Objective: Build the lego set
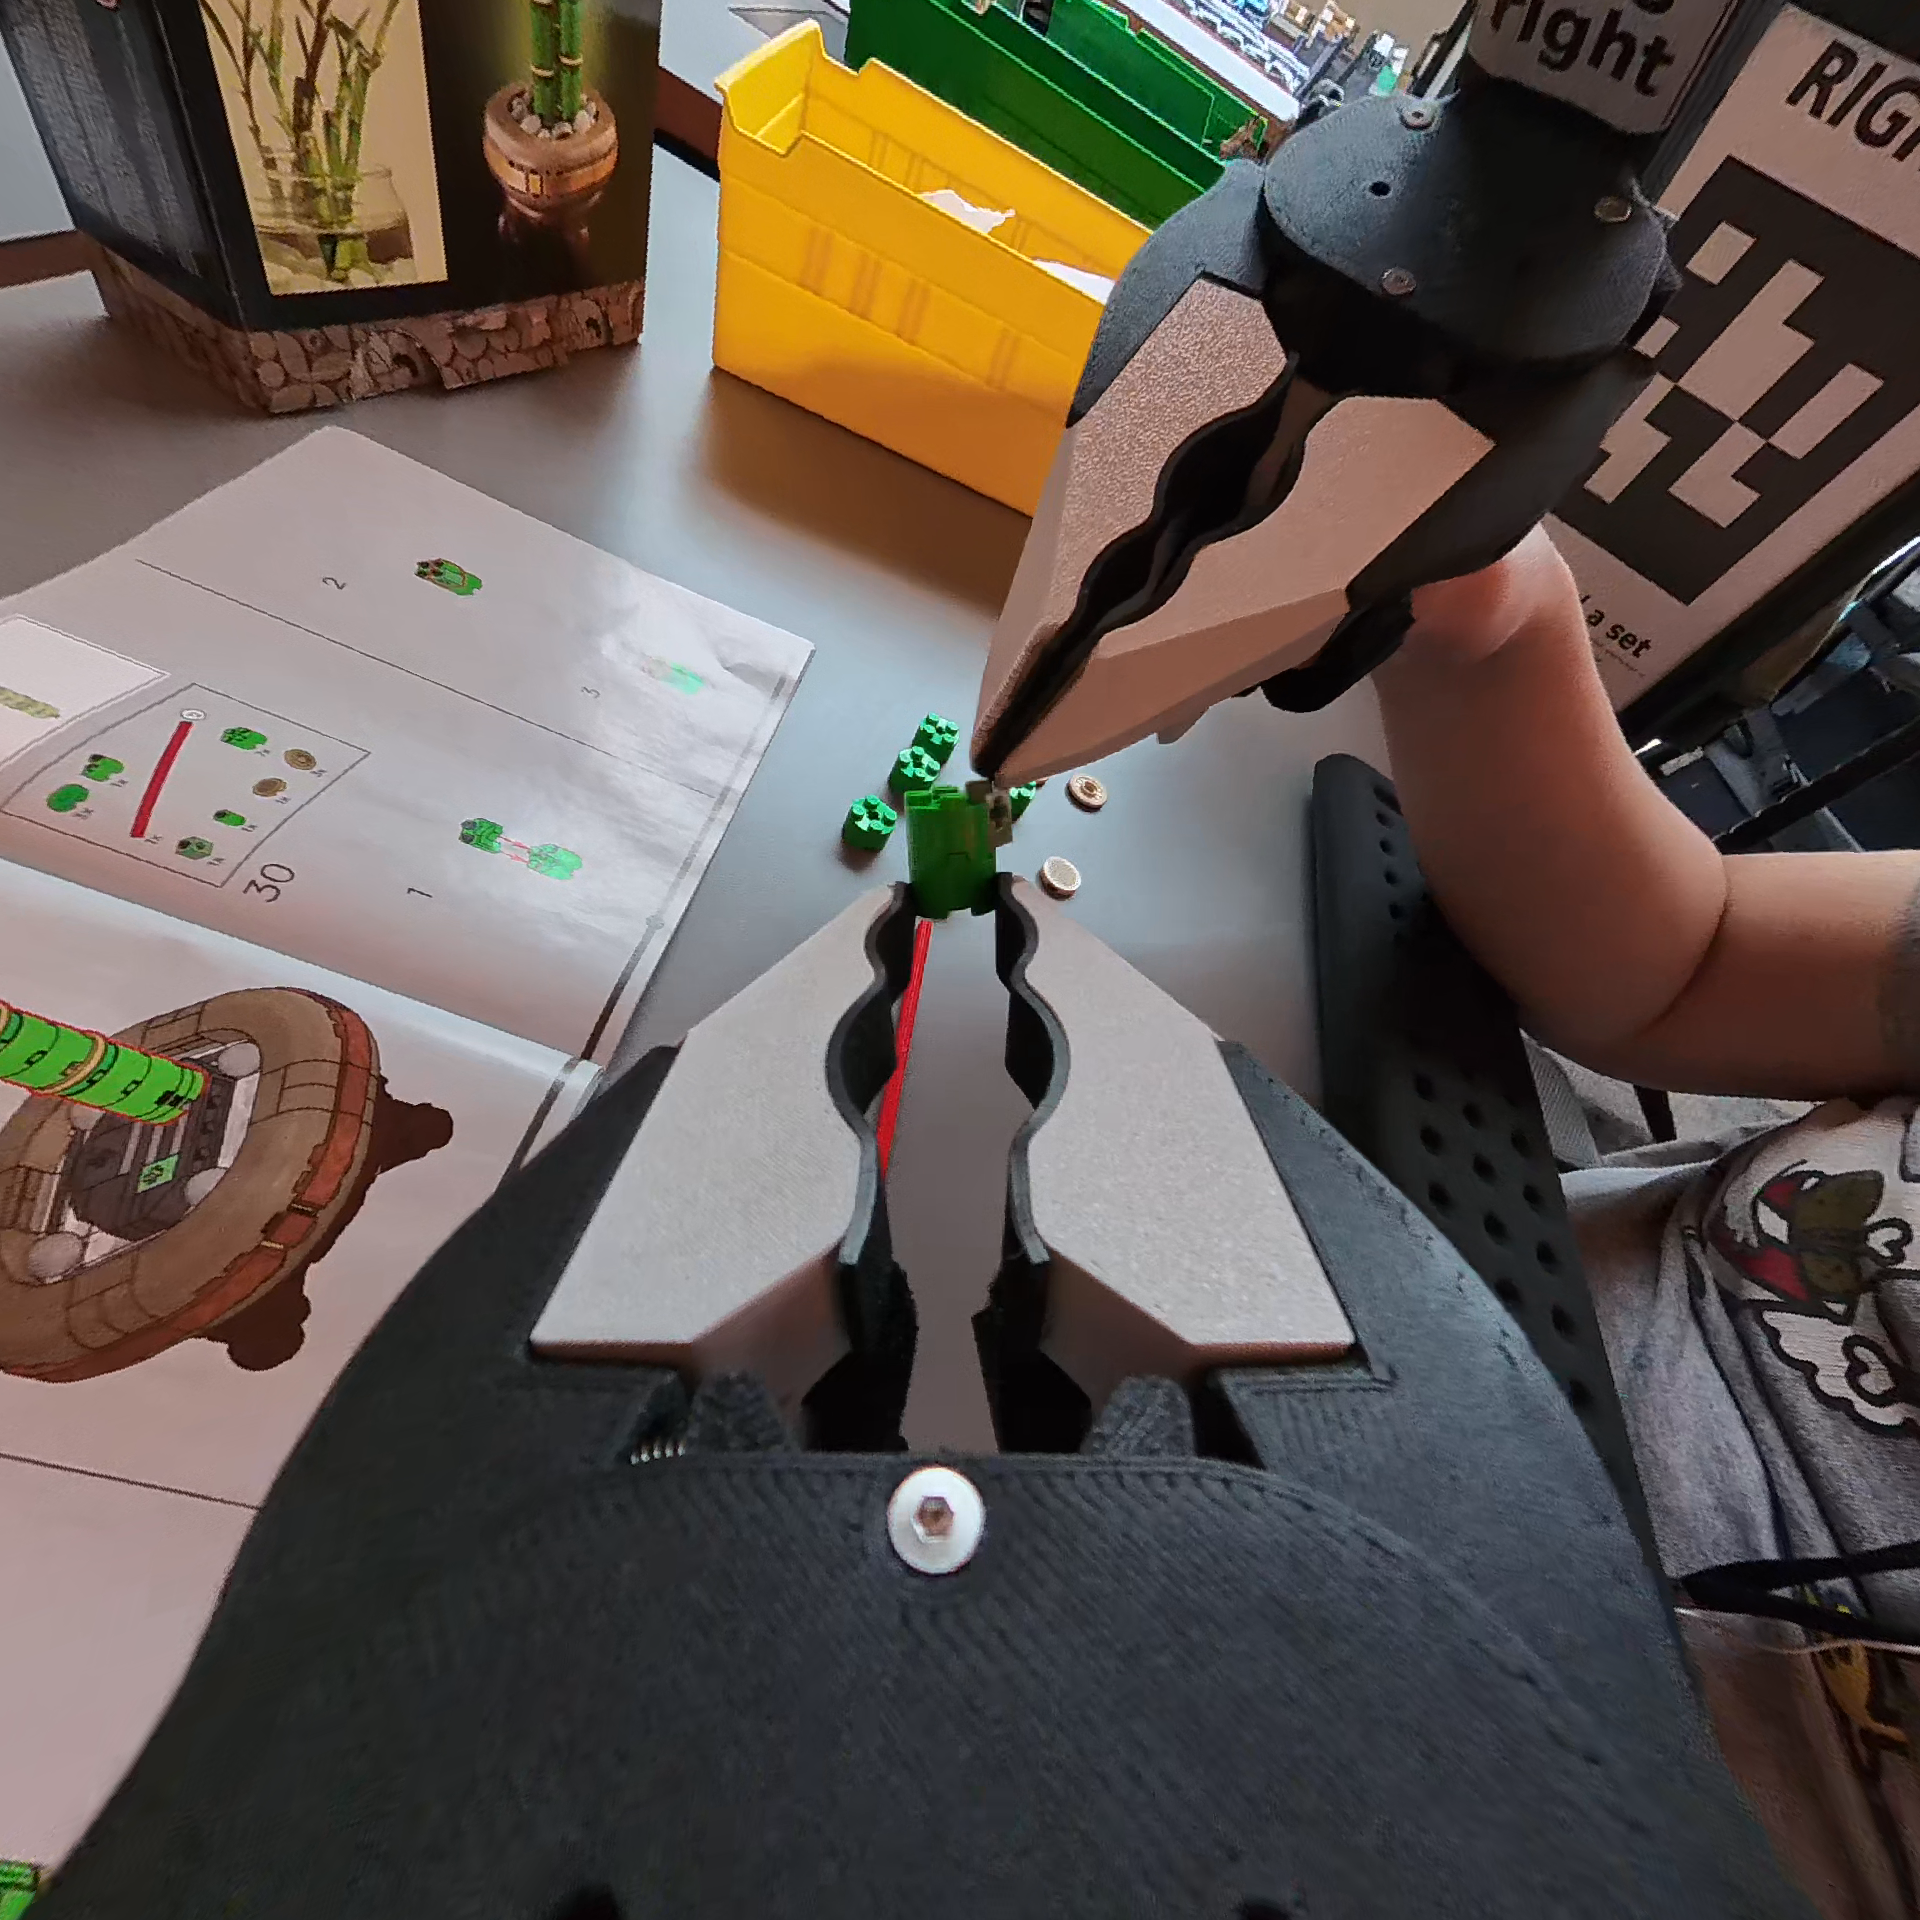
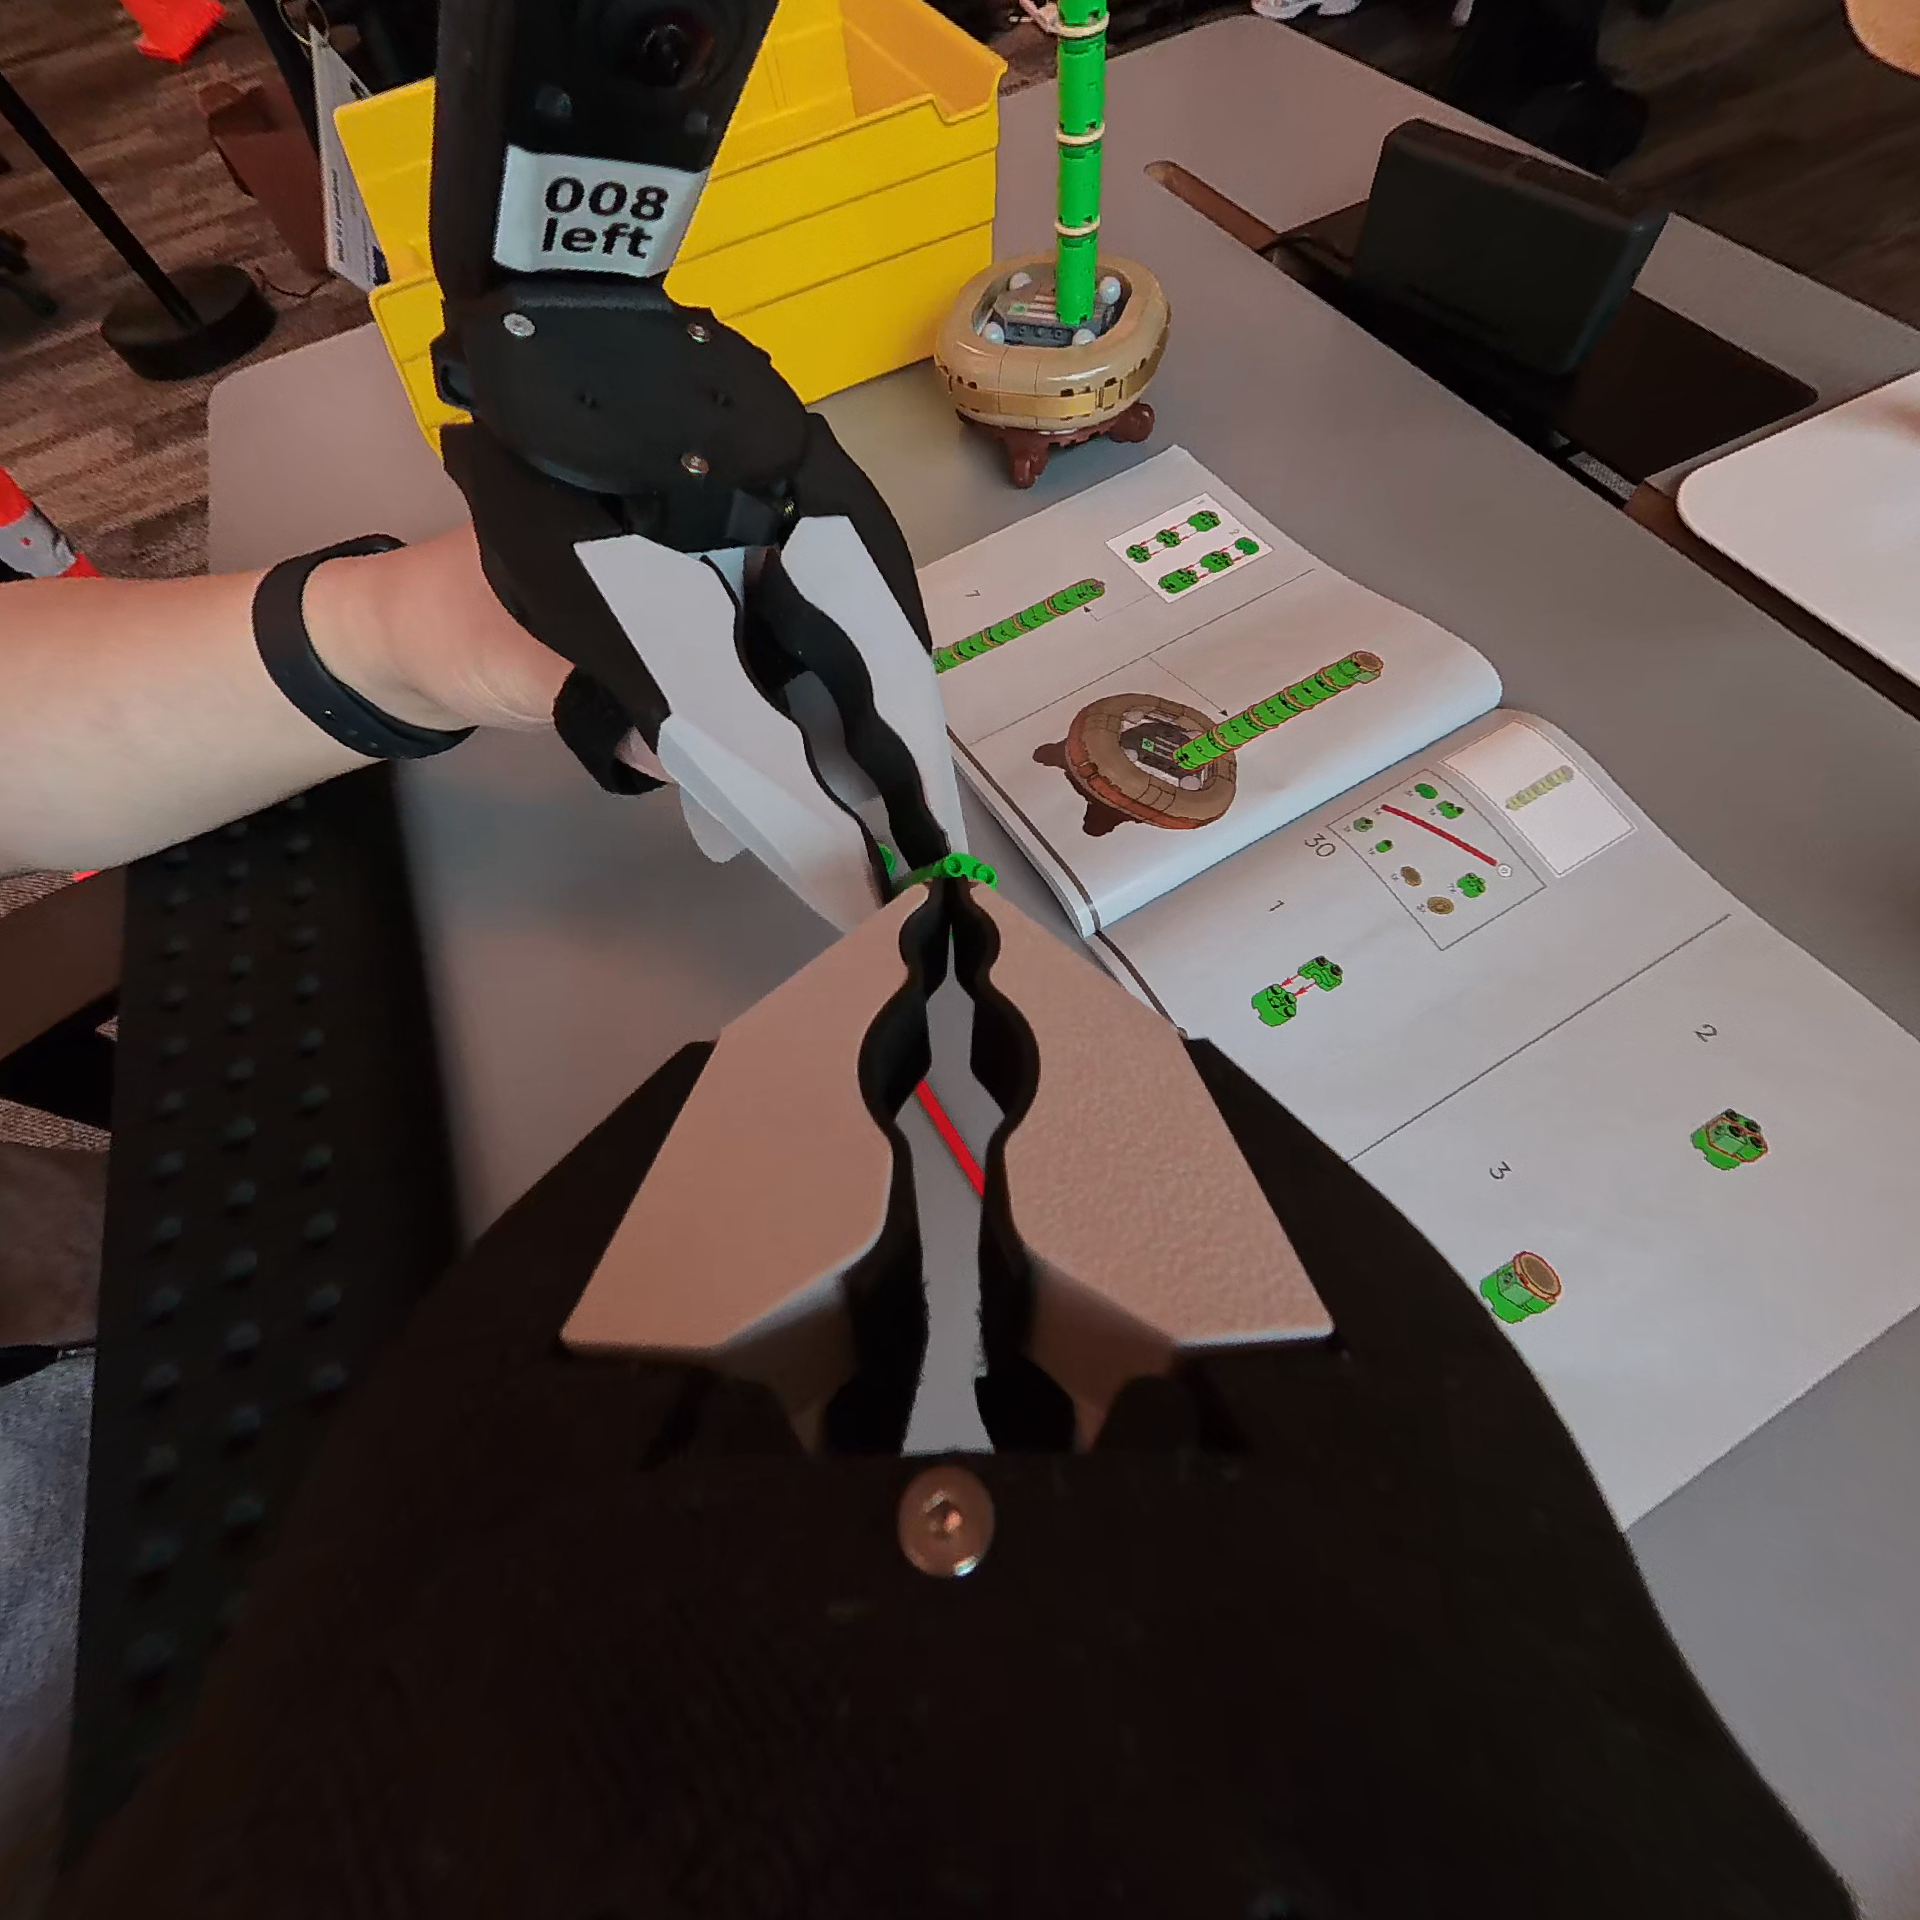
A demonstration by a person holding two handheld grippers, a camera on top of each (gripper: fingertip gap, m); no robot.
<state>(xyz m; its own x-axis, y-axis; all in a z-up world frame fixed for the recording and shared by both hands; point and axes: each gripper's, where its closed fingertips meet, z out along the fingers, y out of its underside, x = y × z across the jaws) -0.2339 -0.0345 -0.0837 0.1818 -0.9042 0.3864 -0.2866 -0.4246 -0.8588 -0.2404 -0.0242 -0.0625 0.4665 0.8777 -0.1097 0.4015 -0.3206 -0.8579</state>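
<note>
My left gripper [image 1: 948, 902] is shut on a green lego assembly [image 1: 945, 844] and holds it above the grey table [image 1: 810, 499]. My right gripper [image 1: 985, 771] comes down from the upper right, its tips shut on a small dark piece [image 1: 994, 805] at the assembly's top right corner. In the right wrist view the right gripper [image 2: 951, 906] is shut at a green piece [image 2: 964, 869], and the left gripper [image 2: 902, 883] meets it from the upper left. A red rod [image 1: 900, 1039] lies on the table under the grippers; it also shows in the right wrist view [image 2: 951, 1143].
Three loose green round bricks [image 1: 914, 771] and two tan round tiles [image 1: 1060, 876] lie just beyond the grippers. The open instruction booklet [image 1: 395, 727] lies left. A yellow bin [image 1: 904, 312], the set's box [image 1: 343, 187] and the built pot with a green stalk [image 2: 1051, 343] stand behind. A black perforated panel [image 1: 1455, 1039] is at right. Both grippers' tips are close together, under 4 cm apart.
</note>
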